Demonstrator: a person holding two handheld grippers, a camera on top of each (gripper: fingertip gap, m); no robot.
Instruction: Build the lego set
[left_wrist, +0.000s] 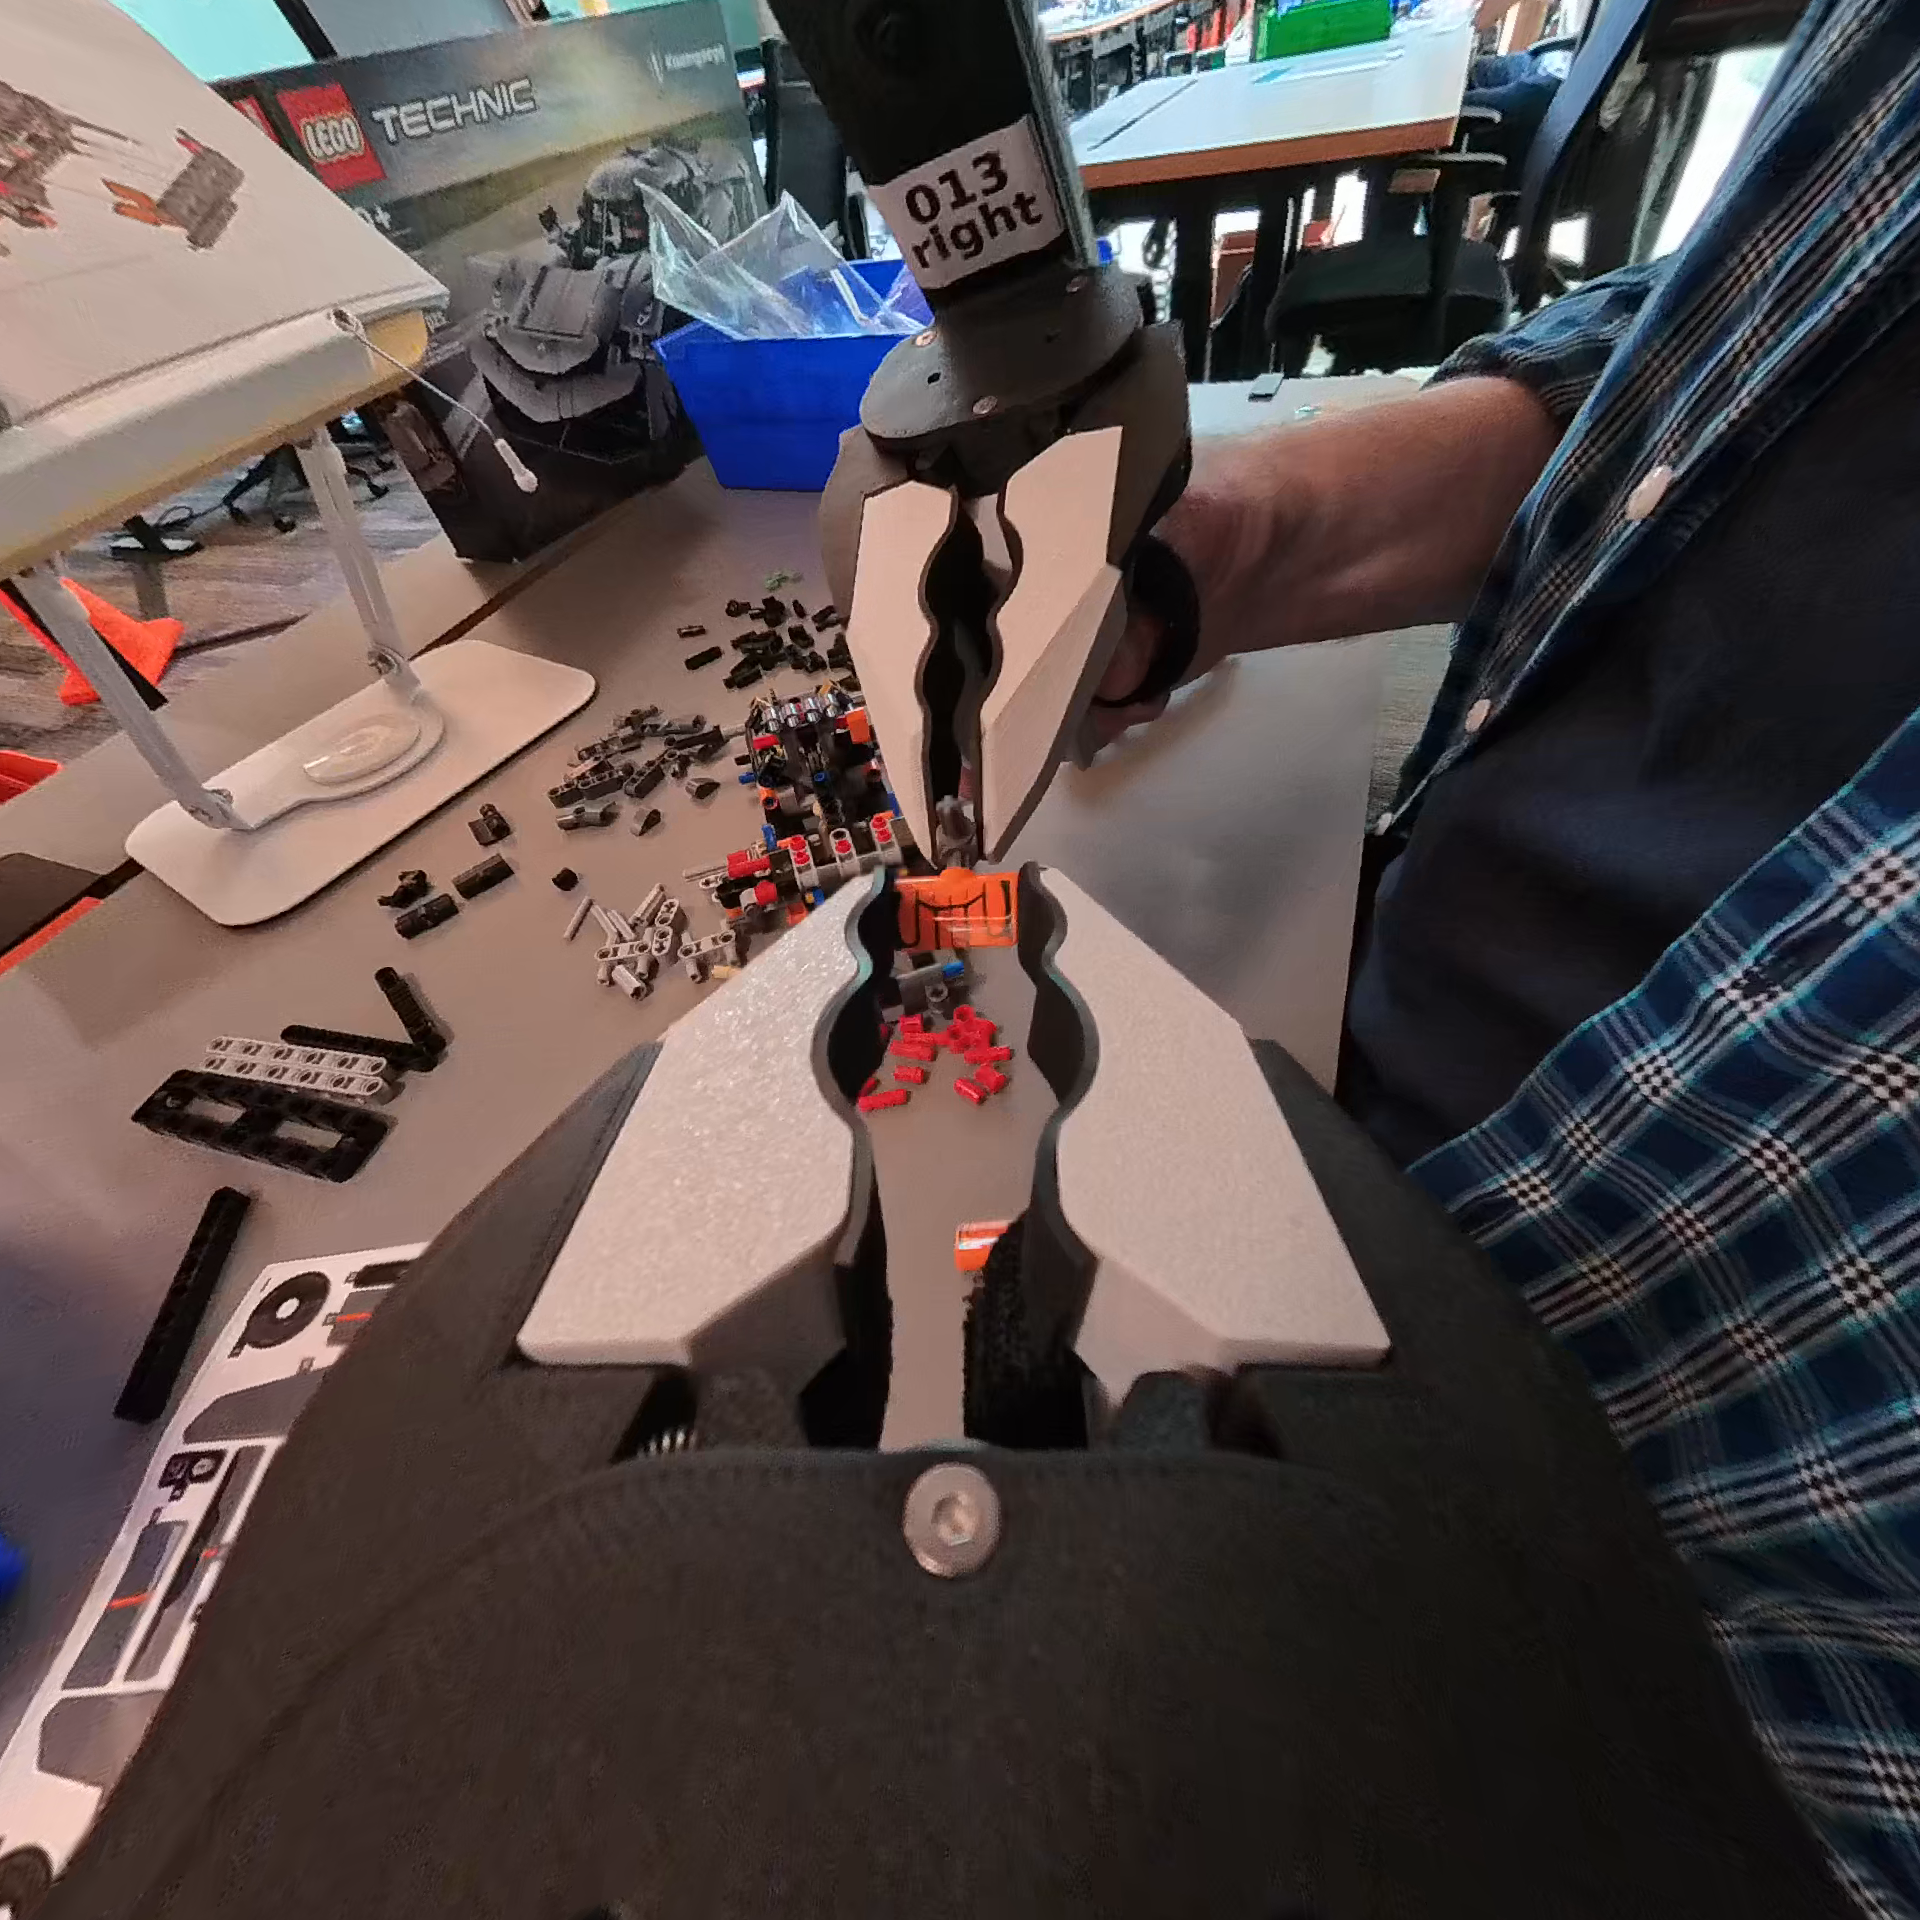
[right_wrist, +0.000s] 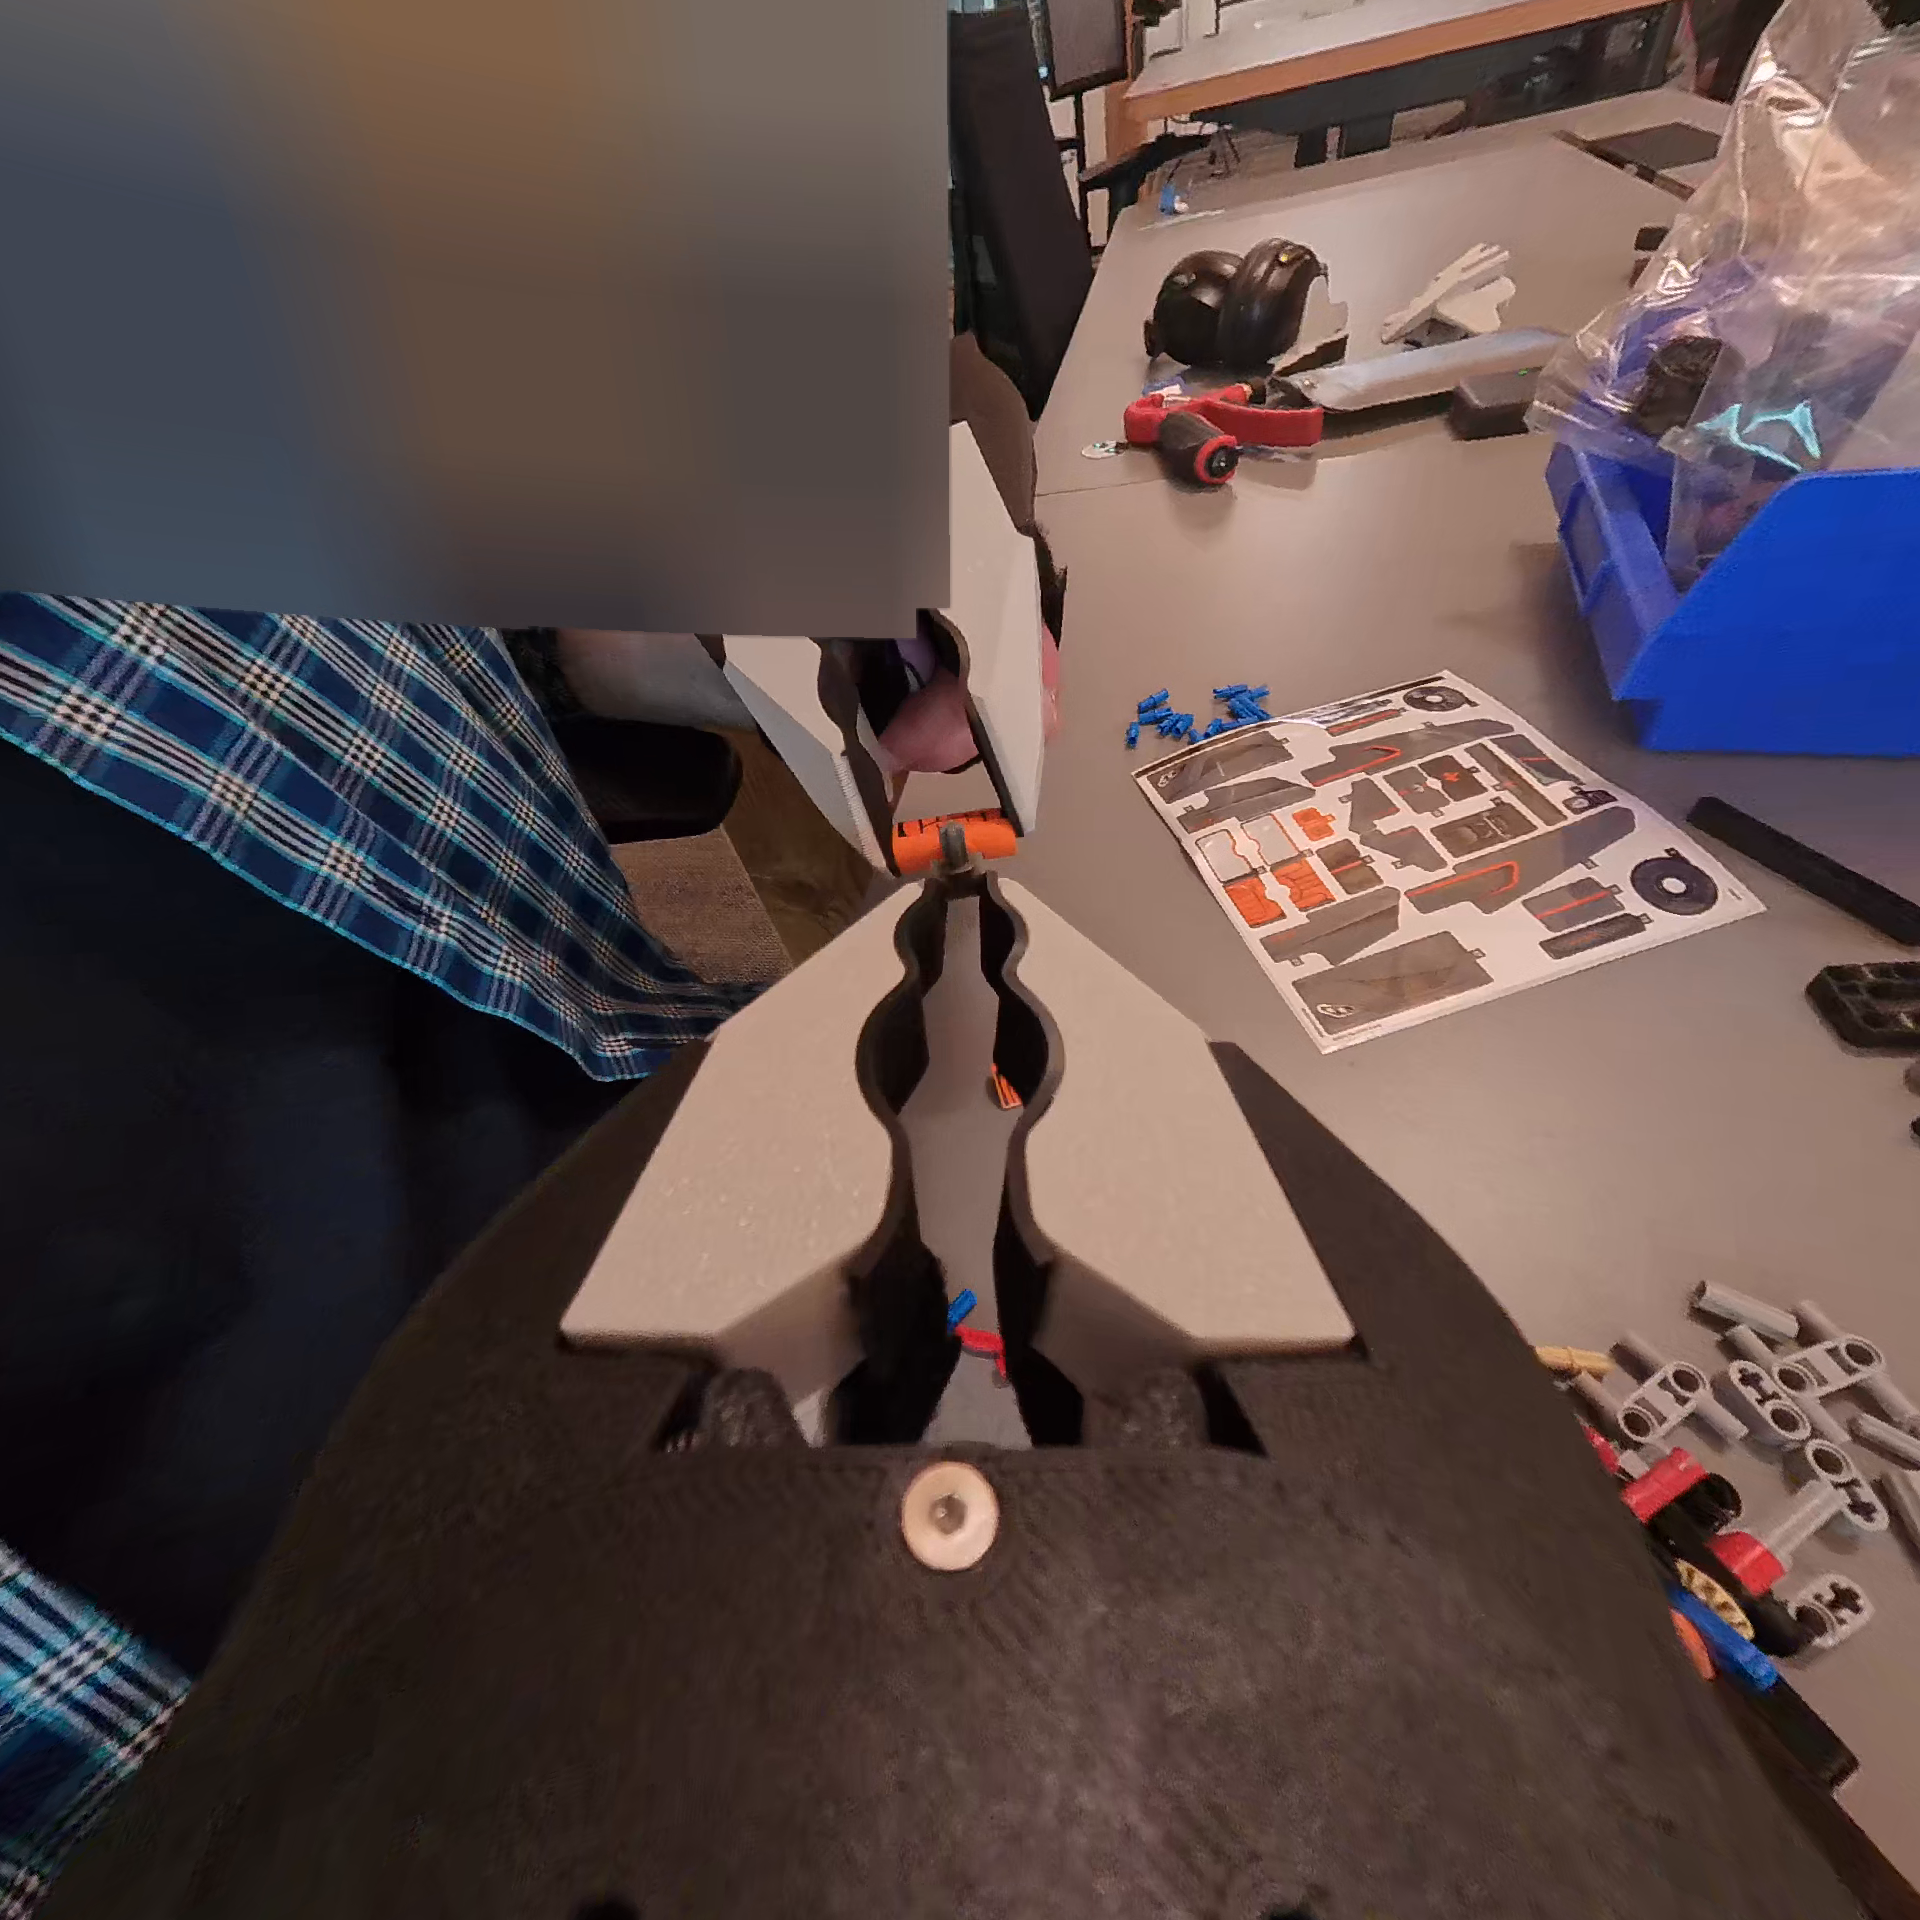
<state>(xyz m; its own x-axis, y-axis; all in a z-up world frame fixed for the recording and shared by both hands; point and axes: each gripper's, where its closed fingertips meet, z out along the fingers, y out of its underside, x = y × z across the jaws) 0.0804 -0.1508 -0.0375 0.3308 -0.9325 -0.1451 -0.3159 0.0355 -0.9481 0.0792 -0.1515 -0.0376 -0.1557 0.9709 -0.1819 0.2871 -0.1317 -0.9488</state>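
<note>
Left gripper (left_wrist: 951, 894): clamped on an orange piece (left_wrist: 954, 906) at its fingertips, held above the table (left_wrist: 1195, 831).
Right gripper (right_wrist: 948, 883): closed on a small grey pin (right_wrist: 951, 840), whose tip meets the orange piece's face.
Grippers: tip to tip, the right one coming down from above in the left wrist view.
Half-built model (left_wrist: 821, 800): on the table just behind the grippers, loose black and grey parts (left_wrist: 644, 748) beside it.
Red pins (left_wrist: 951, 1049): scattered on the table under the left gripper.
Sticker sheet (right_wrist: 1434, 852): flat on the table, blue pins (right_wrist: 1195, 712) near its far edge.
Blue bin (right_wrist: 1756, 603): holds clear bags, beyond the sheet.
Instruction book (left_wrist: 177, 239): propped on a white stand (left_wrist: 353, 769).
</note>
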